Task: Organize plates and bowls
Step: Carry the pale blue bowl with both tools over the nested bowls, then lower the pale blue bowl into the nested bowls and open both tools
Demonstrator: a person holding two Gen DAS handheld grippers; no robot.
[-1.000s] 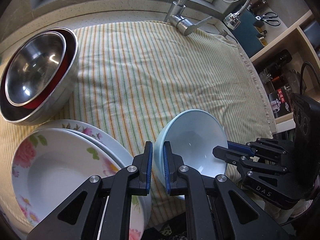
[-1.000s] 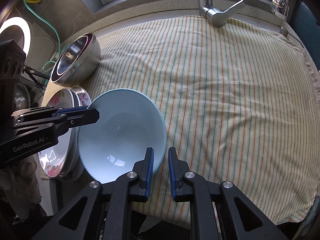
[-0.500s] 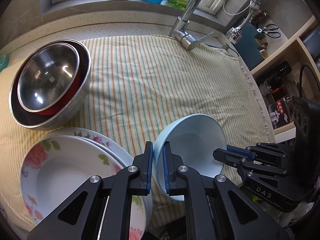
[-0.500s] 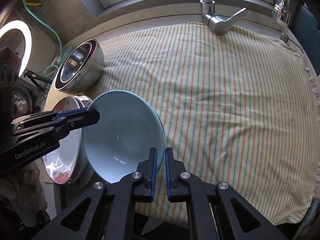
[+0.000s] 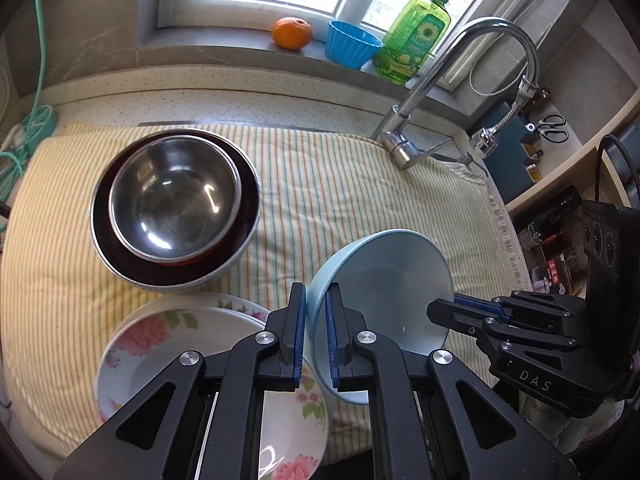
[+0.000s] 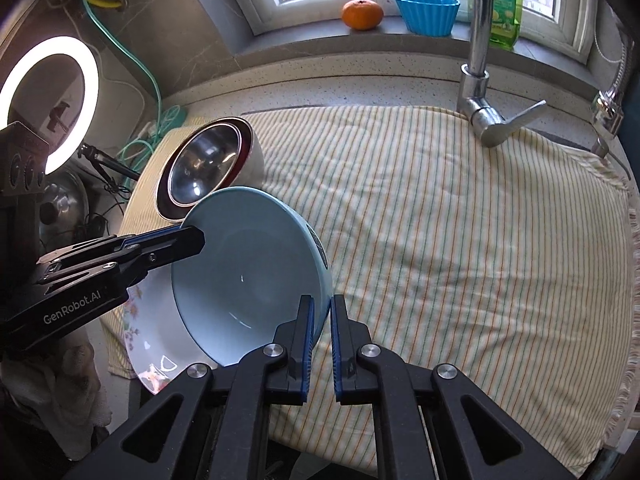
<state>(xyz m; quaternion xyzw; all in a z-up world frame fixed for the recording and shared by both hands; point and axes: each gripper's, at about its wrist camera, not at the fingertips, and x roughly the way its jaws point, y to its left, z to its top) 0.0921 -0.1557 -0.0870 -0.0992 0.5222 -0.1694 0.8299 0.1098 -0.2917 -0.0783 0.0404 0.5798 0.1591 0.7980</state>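
Note:
A light blue bowl point(image 5: 384, 292) hangs tilted above the striped cloth, held by both grippers on opposite rims. My left gripper point(image 5: 316, 300) is shut on its near rim; it also shows in the right wrist view point(image 6: 192, 236). My right gripper point(image 6: 322, 304) is shut on the other rim; it shows in the left wrist view point(image 5: 440, 306). The bowl fills the left of the right wrist view point(image 6: 248, 272). Stacked floral plates point(image 5: 168, 344) lie below left. Nested steel bowls point(image 5: 176, 200) with a red one between sit behind them.
A striped cloth point(image 6: 460, 220) covers the counter. A tap point(image 5: 404, 148) stands at the back right. An orange point(image 5: 292, 32), a blue cup point(image 5: 352, 44) and a green soap bottle point(image 5: 416, 36) sit on the windowsill. A ring light point(image 6: 52, 100) is at the far left.
Both grippers have lifted the blue bowl and tilted it more upright. The right gripper's jaws have closed further on the rim. The views now look further toward the window.

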